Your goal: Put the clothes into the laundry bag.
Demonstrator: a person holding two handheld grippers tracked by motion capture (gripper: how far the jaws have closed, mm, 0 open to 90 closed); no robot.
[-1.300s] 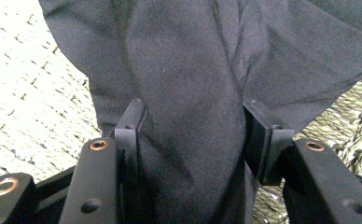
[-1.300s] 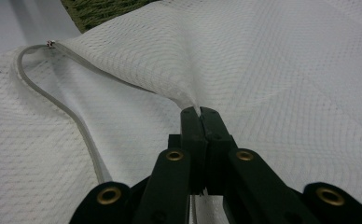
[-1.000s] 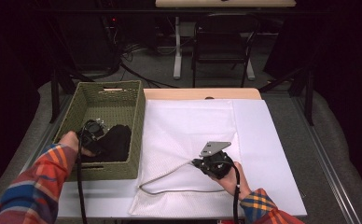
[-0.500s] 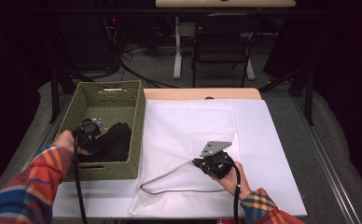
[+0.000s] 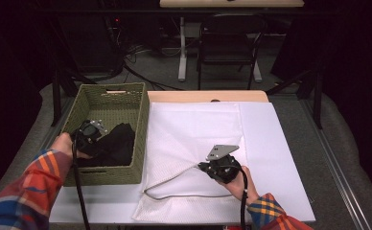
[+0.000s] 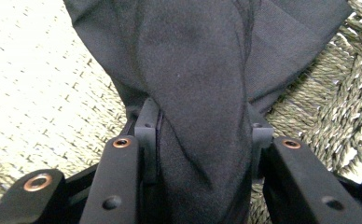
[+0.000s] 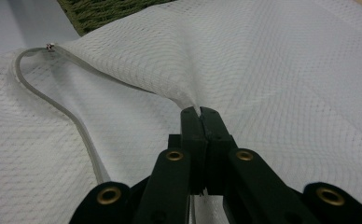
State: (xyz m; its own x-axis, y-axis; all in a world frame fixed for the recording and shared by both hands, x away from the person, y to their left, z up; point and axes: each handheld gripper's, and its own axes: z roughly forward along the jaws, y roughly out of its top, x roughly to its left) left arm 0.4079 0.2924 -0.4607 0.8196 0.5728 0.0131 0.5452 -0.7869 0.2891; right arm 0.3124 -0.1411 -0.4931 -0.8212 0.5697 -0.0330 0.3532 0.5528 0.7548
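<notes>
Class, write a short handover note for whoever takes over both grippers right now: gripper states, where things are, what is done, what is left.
Left gripper: fingers have just been closing, now clamped on the black garment inside the green woven basket.
Right gripper: shut on the top layer of the white mesh bag, holding its zipped mouth open on the table.
Done: garment gripped, bag open.
Left: probably carry the garment into the bag.

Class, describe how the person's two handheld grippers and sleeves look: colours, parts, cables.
Both sleeves are plaid in orange, red, blue and yellow. The left gripper and right gripper are black, each topped by a grey three-cornered plate and trailing a black cable. Their fingers are black, with copper-coloured rivets on the linkage.
</notes>
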